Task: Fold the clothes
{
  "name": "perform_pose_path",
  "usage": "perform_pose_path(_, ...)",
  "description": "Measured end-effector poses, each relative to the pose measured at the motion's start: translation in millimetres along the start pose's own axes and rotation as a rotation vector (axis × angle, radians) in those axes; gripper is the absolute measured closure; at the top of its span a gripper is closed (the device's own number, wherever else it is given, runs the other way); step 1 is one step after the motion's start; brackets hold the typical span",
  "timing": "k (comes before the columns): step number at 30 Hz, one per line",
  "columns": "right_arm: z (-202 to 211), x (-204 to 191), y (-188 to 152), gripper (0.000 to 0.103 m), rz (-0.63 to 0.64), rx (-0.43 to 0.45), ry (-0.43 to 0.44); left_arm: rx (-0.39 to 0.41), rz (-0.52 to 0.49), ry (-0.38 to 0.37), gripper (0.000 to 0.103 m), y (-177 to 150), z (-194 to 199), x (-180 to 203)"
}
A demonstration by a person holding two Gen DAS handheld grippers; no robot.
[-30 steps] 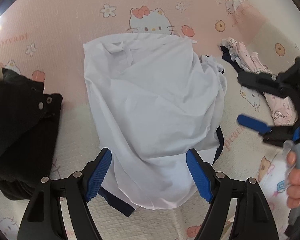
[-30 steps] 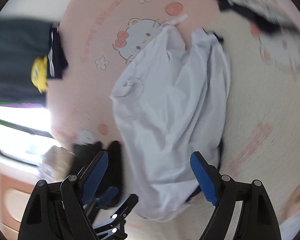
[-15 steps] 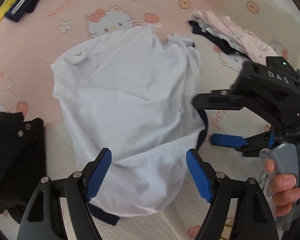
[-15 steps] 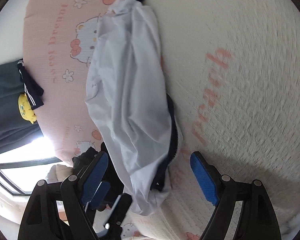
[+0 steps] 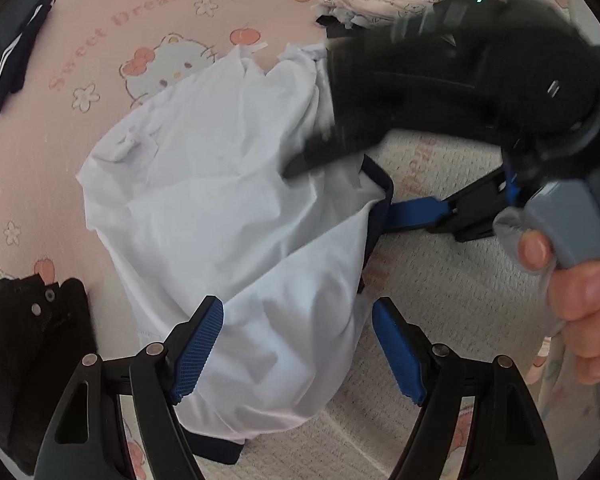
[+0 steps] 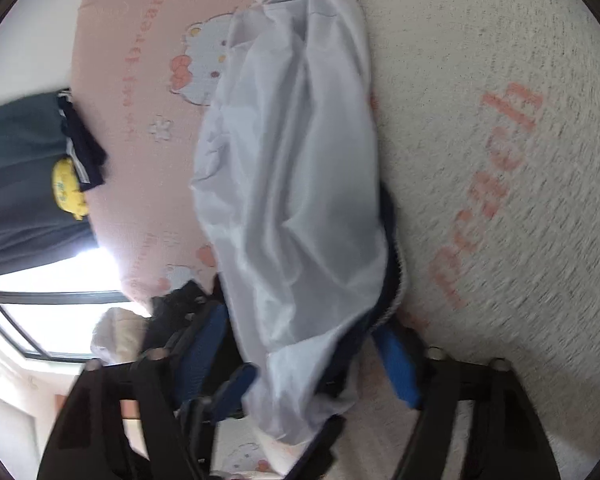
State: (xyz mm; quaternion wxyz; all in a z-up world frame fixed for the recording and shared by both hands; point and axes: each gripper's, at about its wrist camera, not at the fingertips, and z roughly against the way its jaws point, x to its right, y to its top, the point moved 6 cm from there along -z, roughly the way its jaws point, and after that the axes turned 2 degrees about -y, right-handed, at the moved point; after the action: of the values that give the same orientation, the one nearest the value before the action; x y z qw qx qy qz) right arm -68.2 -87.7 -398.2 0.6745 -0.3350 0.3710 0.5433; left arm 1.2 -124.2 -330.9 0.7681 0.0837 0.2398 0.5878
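A white garment with navy trim lies crumpled on the pink and cream cartoon-cat bed sheet. My left gripper is open, its blue pads standing either side of the garment's near hem without pressing it. My right gripper has come in from the right. One finger lies over the white cloth and the blue one sits by the navy edge. In the right wrist view its jaws are closing with the garment's edge between them.
A black garment lies at the lower left. Pink patterned clothes are piled at the far edge, and a navy striped piece at the upper left. A hand holds the right gripper's handle. A bright window lies beyond the bed.
The right gripper dropped onto the garment's right edge and its jaws narrowed around the cloth. The left gripper rolled and sank toward the near hem, still open.
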Motion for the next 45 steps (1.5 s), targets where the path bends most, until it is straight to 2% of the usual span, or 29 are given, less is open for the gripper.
perform_pose_path(4,-3,17,6,0.087,-0.066,0.003,-0.016,0.014,-0.02,-0.003,0.027,7,1,3)
perform_pose_path(5,-4,22,8,0.1,-0.094,-0.001,-0.017,0.016,-0.028,0.001,0.027,9,1,4)
perform_pose_path(6,-4,27,9,0.103,-0.12,-0.003,-0.006,0.021,-0.04,0.002,0.027,11,2,5)
perform_pose_path(9,-2,31,10,0.103,-0.151,-0.009,0.014,0.031,-0.078,0.017,0.027,17,2,9)
perform_pose_path(13,1,20,11,0.103,-0.067,0.009,-0.031,0.05,-0.119,0.042,0.027,21,-1,12)
perform_pose_path(14,3,17,11,0.099,-0.052,0.017,-0.031,0.052,-0.126,0.044,0.027,22,-2,13)
perform_pose_path(19,15,4,13,0.096,-0.012,0.058,0.016,0.079,-0.166,0.013,0.027,23,-10,21)
perform_pose_path(22,21,0,14,0.096,0.002,0.067,0.03,0.085,-0.168,0.035,0.027,25,-14,23)
perform_pose_path(27,25,-1,16,0.096,0.019,0.066,0.024,0.052,-0.122,-0.003,0.047,27,-24,21)
perform_pose_path(30,29,-3,18,0.096,0.023,0.072,0.038,0.051,-0.054,-0.034,0.06,29,-27,13)
perform_pose_path(31,30,-3,19,0.096,0.02,0.072,0.044,0.06,-0.026,-0.051,0.071,29,-26,11)
perform_pose_path(32,30,-2,19,0.096,0.016,0.07,0.054,0.056,0.007,-0.07,0.076,29,-27,8)
perform_pose_path(35,31,-5,19,0.096,0.024,0.07,0.057,0.043,0.106,-0.123,0.08,30,-30,-3)
perform_pose_path(37,30,-10,19,0.092,0.041,0.077,0.038,0.035,0.147,-0.123,0.081,30,-32,-13)
perform_pose_path(38,29,-14,18,0.079,0.053,0.08,0.026,0.031,0.161,-0.123,0.082,30,-33,-16)
perform_pose_path(39,30,-14,18,0.059,0.059,0.083,0.017,0.029,0.18,-0.126,0.082,30,-35,-22)
perform_pose_path(41,34,-15,18,0.042,0.062,0.094,0.027,0.027,0.216,-0.133,0.083,30,-36,-33)
perform_pose_path(43,37,-16,19,0.042,0.057,0.107,0.046,0.029,0.252,-0.142,0.083,29,-36,-42)
perform_pose_path(45,41,-12,21,0.042,0.037,0.134,0.009,0.03,0.287,-0.151,0.083,28,-36,-50)
